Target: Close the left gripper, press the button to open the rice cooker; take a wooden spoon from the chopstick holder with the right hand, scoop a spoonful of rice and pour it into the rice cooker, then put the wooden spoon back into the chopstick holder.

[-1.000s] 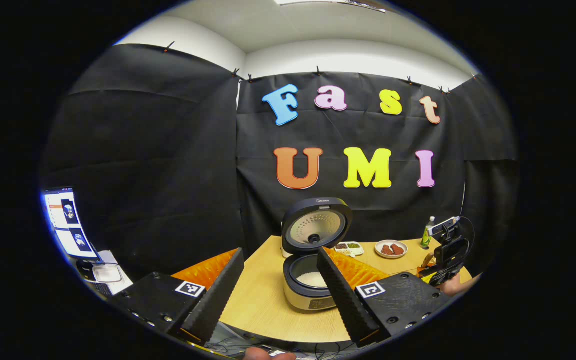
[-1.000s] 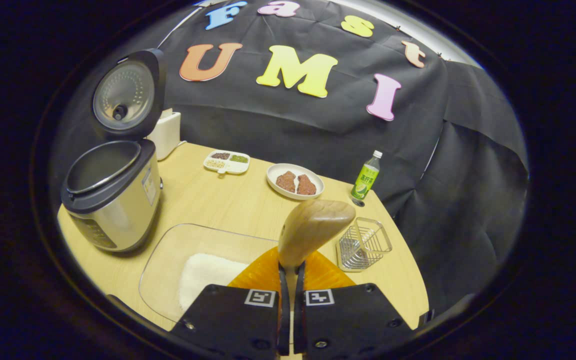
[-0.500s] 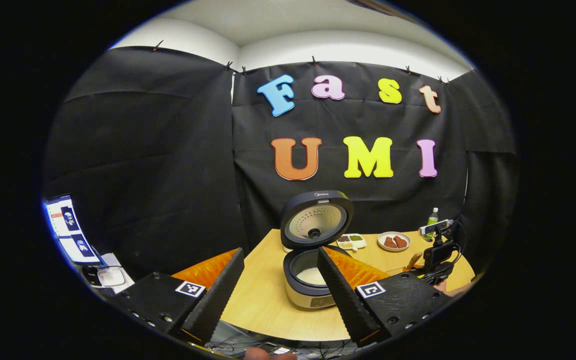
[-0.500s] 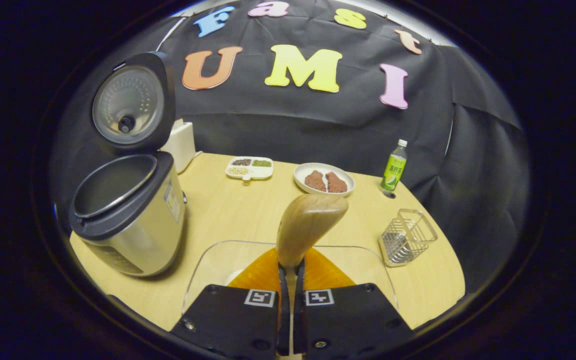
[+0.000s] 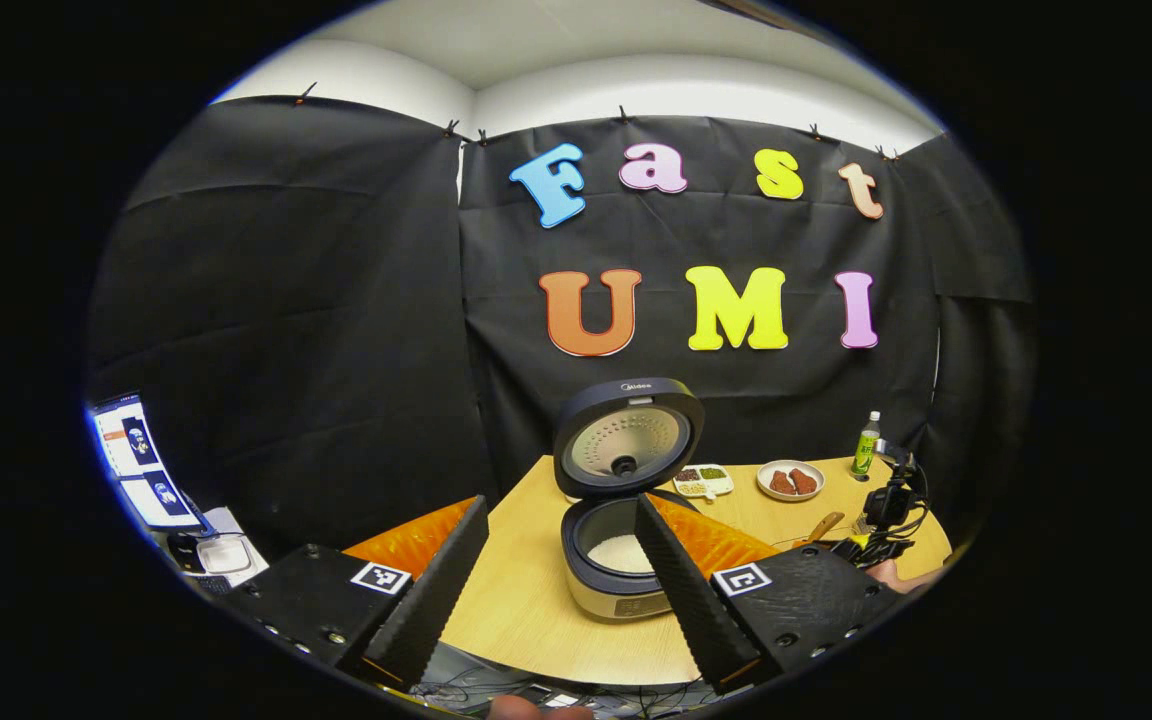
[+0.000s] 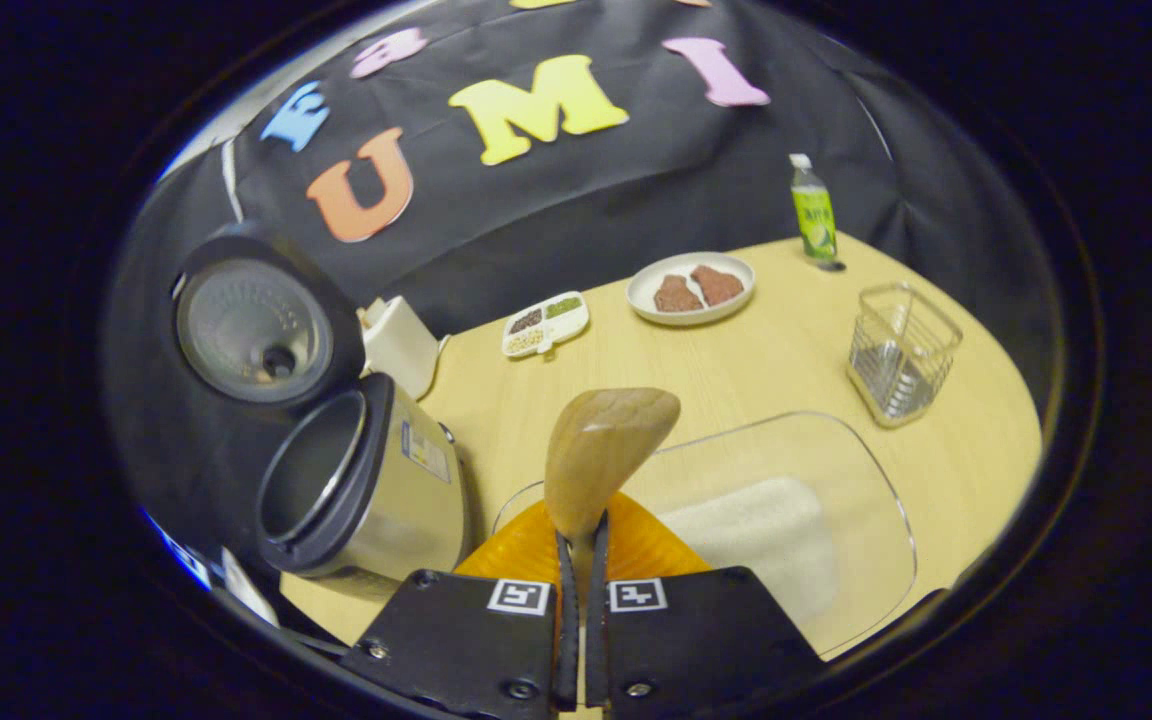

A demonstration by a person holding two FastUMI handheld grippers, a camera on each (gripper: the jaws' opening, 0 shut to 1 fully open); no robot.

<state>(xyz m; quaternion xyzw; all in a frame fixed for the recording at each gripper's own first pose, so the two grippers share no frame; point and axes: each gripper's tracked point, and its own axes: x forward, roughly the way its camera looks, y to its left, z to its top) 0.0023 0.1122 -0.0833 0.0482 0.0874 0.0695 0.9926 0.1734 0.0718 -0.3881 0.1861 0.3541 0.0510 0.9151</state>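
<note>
Across the pale wooden table (image 6: 736,370), my right gripper (image 6: 582,530) pinches the tan wooden spoon (image 6: 601,450) just above the clear glass rice dish (image 6: 866,480), my left gripper (image 5: 561,570) hanging spread, so I'd dip shallowly before swinging to the open silver rice cooker (image 6: 376,490).

Two hand-held grippers with black housings and square tags

The left gripper (image 5: 556,570) has two ridged, wedge-shaped fingers (image 5: 436,590) on black blocks, each block carrying a black-and-white square marker and small screws, with orange panels behind. The right gripper (image 6: 581,600) has matching black blocks, two square markers, screws at the corners and an orange domed panel.
</note>
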